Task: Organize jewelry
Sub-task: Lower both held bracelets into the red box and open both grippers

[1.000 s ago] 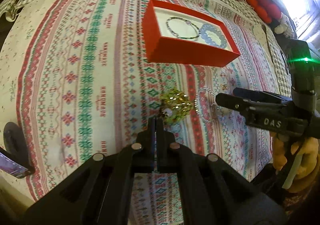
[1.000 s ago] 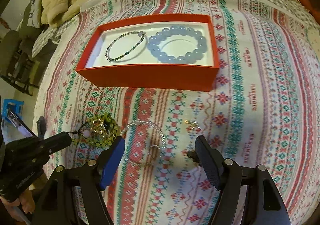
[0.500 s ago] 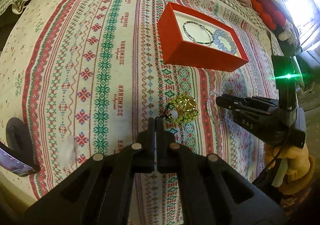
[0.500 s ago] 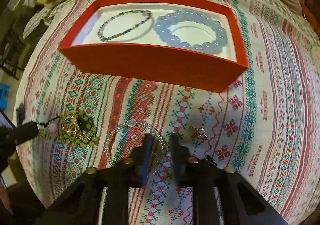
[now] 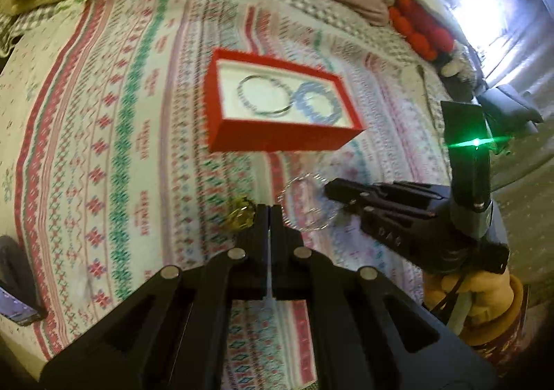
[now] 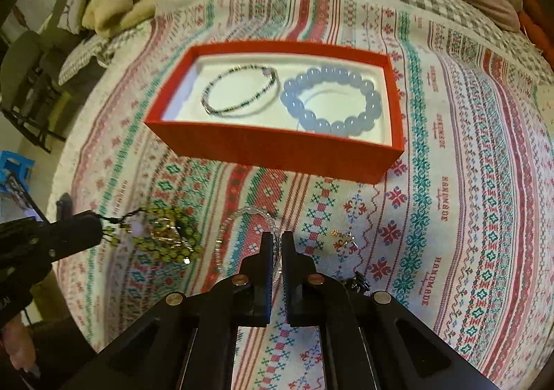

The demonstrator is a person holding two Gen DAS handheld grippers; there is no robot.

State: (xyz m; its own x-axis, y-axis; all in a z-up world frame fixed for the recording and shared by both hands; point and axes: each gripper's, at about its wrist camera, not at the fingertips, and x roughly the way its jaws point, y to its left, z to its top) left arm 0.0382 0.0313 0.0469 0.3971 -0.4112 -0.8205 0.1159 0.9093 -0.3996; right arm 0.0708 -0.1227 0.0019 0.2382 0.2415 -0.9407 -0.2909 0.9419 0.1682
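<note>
The clear bead bracelet [image 6: 247, 237] is clamped between the closed fingers of the right gripper [image 6: 276, 244] — in front of the red box [image 6: 277, 147]. The green bead bracelet [image 6: 166, 234] is pinched by the left gripper [image 5: 269, 213] — beside it.

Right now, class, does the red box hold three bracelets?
No: the red box holds only two, a thin beaded bracelet and a blue bead bracelet.

One red box [image 6: 277, 147] sits far on the patterned cloth [image 6: 450, 216], with two bracelets inside: a thin dark-beaded bracelet [image 6: 239, 92] left and a blue bead bracelet [image 6: 332, 99] right. Near, one green-yellow beaded piece [image 6: 166, 237], one clear bracelet [image 6: 242, 234], and perhaps one small gold charm [image 6: 341, 239].
</note>
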